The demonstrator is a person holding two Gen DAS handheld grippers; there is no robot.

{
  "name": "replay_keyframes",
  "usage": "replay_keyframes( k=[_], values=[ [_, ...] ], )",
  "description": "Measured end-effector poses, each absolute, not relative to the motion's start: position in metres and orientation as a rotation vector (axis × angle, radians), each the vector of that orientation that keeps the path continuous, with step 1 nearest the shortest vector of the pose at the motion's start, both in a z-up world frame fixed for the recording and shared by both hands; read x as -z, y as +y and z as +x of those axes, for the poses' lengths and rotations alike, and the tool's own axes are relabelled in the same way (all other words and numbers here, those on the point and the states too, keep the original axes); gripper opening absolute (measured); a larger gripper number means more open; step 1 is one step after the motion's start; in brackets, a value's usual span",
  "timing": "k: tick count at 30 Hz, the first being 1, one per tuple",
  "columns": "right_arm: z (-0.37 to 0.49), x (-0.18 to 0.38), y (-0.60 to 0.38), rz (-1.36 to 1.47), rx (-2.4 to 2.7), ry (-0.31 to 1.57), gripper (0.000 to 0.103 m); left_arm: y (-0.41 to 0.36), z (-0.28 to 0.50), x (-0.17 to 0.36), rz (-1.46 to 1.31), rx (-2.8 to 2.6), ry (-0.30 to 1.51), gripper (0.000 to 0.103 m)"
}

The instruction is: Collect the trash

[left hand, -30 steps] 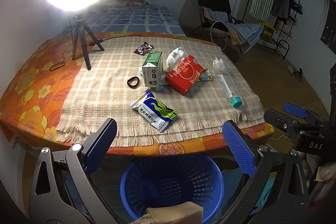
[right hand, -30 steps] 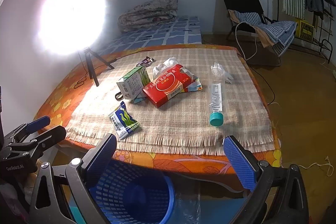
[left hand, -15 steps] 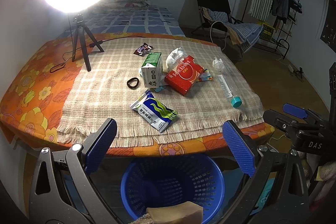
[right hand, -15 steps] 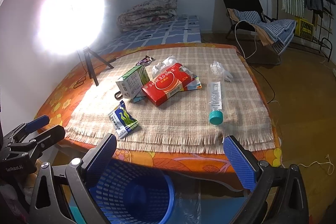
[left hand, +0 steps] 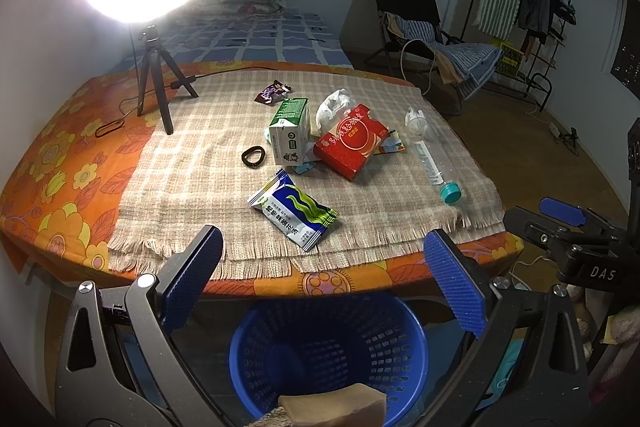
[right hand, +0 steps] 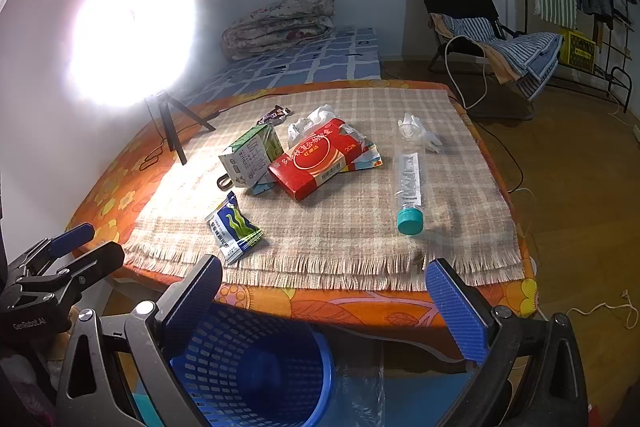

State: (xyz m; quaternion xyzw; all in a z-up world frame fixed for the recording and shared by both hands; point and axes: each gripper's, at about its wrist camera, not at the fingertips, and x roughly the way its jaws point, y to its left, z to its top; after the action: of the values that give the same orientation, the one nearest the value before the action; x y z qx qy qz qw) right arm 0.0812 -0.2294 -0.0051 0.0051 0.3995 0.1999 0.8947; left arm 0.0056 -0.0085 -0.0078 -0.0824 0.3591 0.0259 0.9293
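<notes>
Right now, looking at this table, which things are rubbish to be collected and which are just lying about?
For the job:
blue-green snack packet
milk carton
red tissue box
plastic bottle
crumpled tissue
dark candy wrapper
blue basket

Just lying about:
ring light on its tripod
black hair tie
folding chair
clothes rack

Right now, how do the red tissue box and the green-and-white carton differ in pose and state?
The red tissue box lies flat, broad face up; the green-and-white carton stands taller, on a narrower face. The tissue box has tissue sticking out behind it; the carton shows none. Both rest on the plaid cloth, side by side.
</notes>
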Motion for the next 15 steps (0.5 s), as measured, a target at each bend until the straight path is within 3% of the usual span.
replay_keyframes(
  k=[15],
  values=[
    [0.0807, 0.0068, -0.2301, 0.012, -0.416, 0.829, 0.103, -0.0089, 0.005, 0.0088, -0.17, -0.054, 0.735, 0.102]
  ],
)
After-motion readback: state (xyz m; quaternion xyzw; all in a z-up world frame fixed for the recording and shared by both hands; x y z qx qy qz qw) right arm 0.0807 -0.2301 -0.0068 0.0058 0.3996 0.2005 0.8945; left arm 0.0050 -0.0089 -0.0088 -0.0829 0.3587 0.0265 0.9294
